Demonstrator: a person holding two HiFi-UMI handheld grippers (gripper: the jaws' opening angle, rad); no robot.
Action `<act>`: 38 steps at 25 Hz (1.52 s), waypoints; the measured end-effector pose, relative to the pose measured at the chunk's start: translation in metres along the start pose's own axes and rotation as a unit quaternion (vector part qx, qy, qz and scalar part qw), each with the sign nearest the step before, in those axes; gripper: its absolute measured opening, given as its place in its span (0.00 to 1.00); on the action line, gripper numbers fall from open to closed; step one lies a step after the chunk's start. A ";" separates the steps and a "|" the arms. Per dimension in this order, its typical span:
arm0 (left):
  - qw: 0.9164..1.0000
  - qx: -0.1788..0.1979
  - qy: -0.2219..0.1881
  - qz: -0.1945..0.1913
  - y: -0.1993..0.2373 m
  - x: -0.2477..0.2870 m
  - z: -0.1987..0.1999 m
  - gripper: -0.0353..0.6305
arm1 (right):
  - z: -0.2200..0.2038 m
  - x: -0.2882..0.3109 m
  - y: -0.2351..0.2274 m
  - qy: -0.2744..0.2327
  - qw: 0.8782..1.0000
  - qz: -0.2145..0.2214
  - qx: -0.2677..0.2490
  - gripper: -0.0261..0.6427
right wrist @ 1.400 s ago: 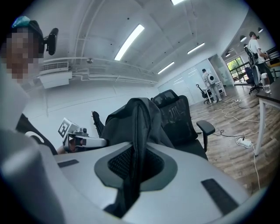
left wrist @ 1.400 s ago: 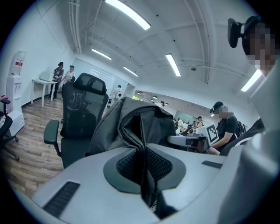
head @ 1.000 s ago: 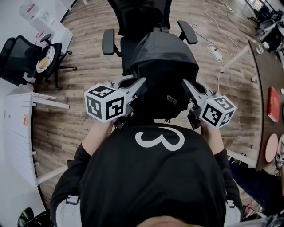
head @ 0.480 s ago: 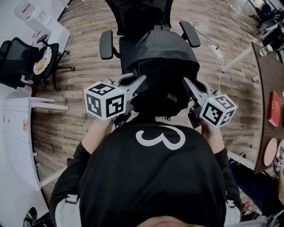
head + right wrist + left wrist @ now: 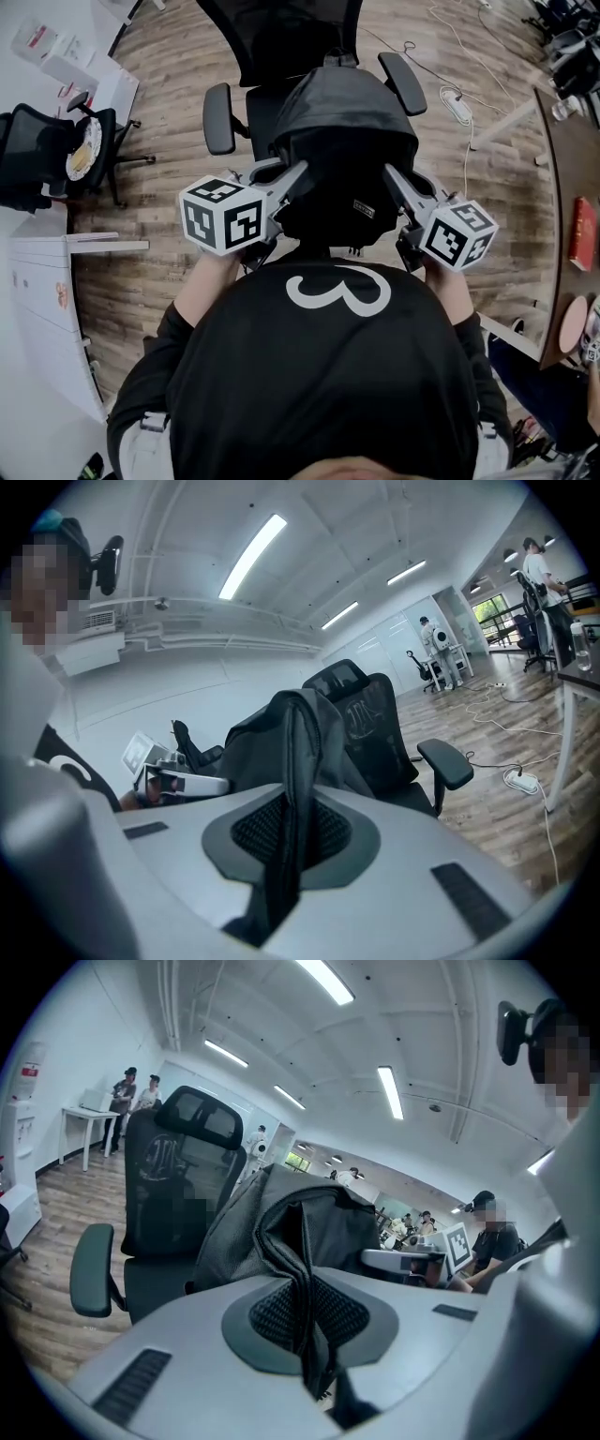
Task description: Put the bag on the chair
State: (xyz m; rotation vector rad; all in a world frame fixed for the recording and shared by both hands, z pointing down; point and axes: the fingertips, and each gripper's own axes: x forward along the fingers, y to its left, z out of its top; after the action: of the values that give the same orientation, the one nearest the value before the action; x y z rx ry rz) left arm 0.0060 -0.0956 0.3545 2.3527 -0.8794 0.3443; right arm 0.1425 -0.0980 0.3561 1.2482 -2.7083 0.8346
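While left tongs [image 5: 300, 172], right tongs [image 5: 390, 173] pinch black bag [image 5: 345, 131], seemingly nylon, mesh chair [image 5: 281, 37] beyond.

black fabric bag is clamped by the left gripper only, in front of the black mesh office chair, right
No: the right gripper view shows the right gripper also shut on the black fabric bag, like the left gripper, in front of the black mesh office chair.
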 end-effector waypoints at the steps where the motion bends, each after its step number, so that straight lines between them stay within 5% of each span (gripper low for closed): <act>1: 1.000 -0.001 0.002 -0.003 0.007 0.003 0.005 0.10 | 0.004 0.007 -0.003 0.001 1.000 -0.003 0.000 0.10; 21: 1.000 -0.009 0.017 -0.021 0.151 0.063 0.107 0.10 | 0.075 0.162 -0.067 0.022 0.999 -0.024 0.010 0.10; 38: 0.999 -0.012 0.034 -0.004 0.246 0.120 0.145 0.10 | 0.094 0.264 -0.130 0.044 0.998 -0.033 0.012 0.10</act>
State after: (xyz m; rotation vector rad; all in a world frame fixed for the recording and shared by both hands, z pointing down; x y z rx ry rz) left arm -0.0633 -0.3943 0.4007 2.3078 -0.8371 0.4063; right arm 0.0744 -0.3960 0.4021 1.2677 -2.5820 0.8932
